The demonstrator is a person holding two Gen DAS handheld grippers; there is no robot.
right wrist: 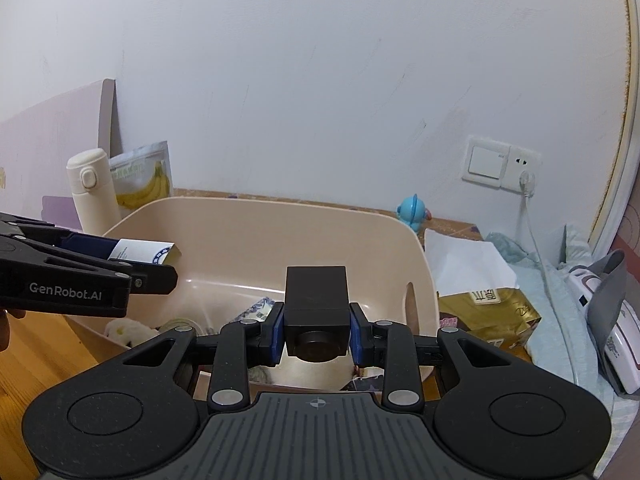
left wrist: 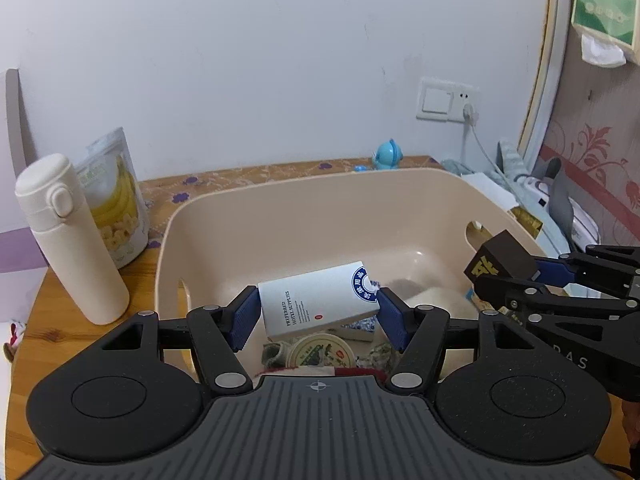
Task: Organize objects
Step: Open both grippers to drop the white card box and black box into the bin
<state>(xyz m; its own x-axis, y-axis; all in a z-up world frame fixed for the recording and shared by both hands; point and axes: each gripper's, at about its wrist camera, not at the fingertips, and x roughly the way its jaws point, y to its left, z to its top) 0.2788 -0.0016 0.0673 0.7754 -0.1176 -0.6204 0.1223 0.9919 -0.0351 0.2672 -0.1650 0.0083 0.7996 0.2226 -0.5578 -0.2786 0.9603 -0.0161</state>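
A beige plastic basket (left wrist: 280,200) stands on the wooden table. My left gripper (left wrist: 318,312) is shut on a white box printed "Preferred Hotel Supplies" (left wrist: 316,300), held over the basket's near side. My right gripper (right wrist: 316,334) is shut on a dark brown square box (right wrist: 316,300) with a round base, also above the basket (right wrist: 248,224). In the left wrist view the brown box (left wrist: 500,260) hangs over the basket's right rim. The white box (right wrist: 144,252) shows at the left of the right wrist view. Inside the basket lie a round tin (left wrist: 322,352), a blue patterned packet and a white soft item.
A cream flask (left wrist: 68,236) and a banana chip pouch (left wrist: 116,200) stand left of the basket. A blue toy (left wrist: 388,156) sits by the wall. A gold bag (right wrist: 488,312), white paper, cloth and a white appliance (right wrist: 616,340) crowd the right. A cable hangs from the wall socket (right wrist: 524,176).
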